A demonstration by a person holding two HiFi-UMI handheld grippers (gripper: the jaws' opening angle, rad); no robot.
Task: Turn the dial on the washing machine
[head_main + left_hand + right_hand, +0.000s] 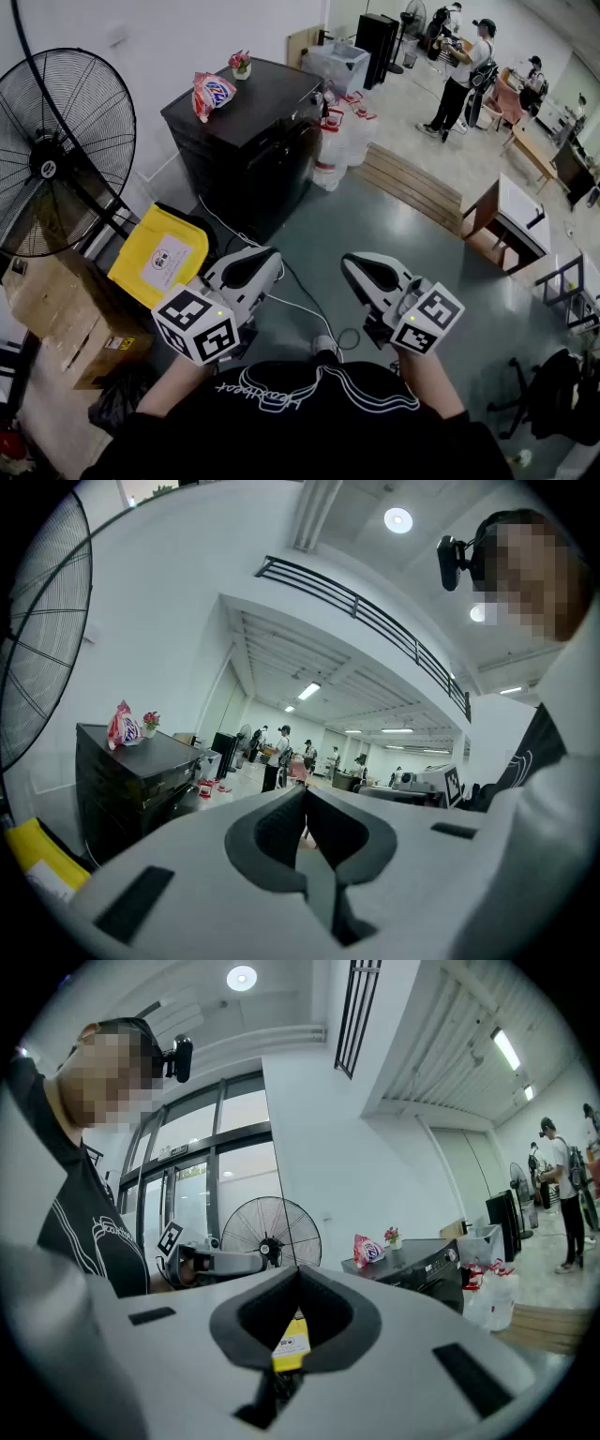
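Note:
The black washing machine (248,131) stands against the wall across the floor, well ahead of both grippers; its dial is too small to make out. It also shows in the left gripper view (131,780) and the right gripper view (422,1269). My left gripper (272,258) and right gripper (352,262) are held side by side close to the person's chest, tips pointing forward. In each gripper view the jaws meet at the tips, left gripper (303,794) and right gripper (298,1271), with nothing between them.
A detergent bag (211,94) and a small flower pot (241,64) sit on the machine. A large fan (56,155), a yellow sign (159,258) and cardboard boxes (56,309) stand at left. White jugs (337,141), a pallet (412,183) and a floor cable (300,305) lie ahead.

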